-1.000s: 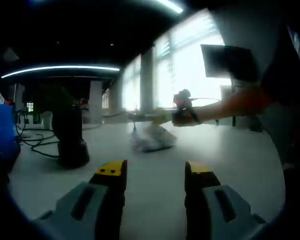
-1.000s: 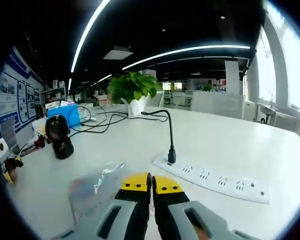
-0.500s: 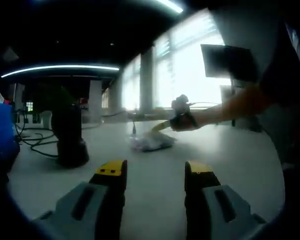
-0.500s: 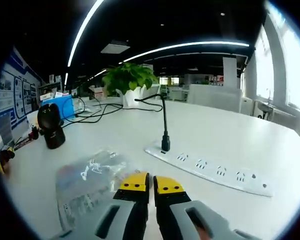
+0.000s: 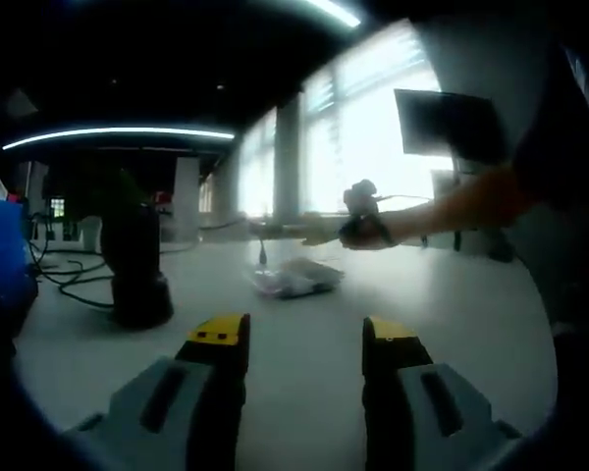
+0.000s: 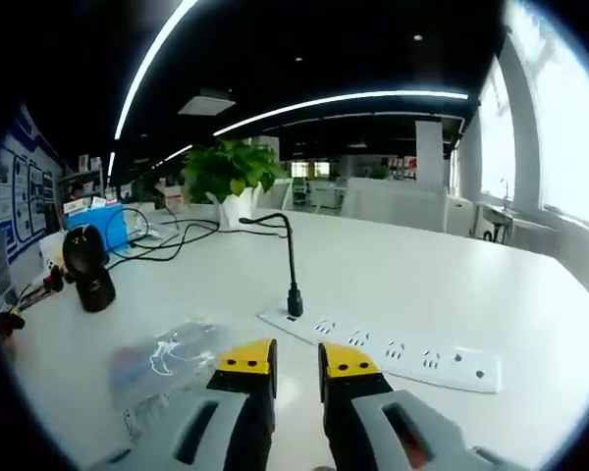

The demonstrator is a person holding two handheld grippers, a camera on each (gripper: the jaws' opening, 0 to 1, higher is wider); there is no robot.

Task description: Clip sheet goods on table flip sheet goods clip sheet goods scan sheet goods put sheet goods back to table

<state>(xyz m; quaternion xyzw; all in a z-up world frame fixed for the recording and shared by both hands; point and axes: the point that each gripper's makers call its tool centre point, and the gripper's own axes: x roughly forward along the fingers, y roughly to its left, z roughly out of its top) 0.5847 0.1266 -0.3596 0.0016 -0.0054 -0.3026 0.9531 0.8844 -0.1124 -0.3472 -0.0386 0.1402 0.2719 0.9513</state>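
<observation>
clear plastic sheet goods (image 6: 162, 355) lie flat on the white table (image 6: 412, 285) just left of the right gripper (image 6: 293, 361), whose jaws stand apart and empty like the left gripper (image 5: 303, 334), so the put-back looks done, nothing left.

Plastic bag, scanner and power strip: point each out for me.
plastic bag (image 6: 162, 355), right gripper view, middle of the clear packet lying on the table.
scanner (image 6: 88, 267), right gripper view, its black head.
power strip (image 6: 393, 351), right gripper view, white top face by the sockets.
</observation>
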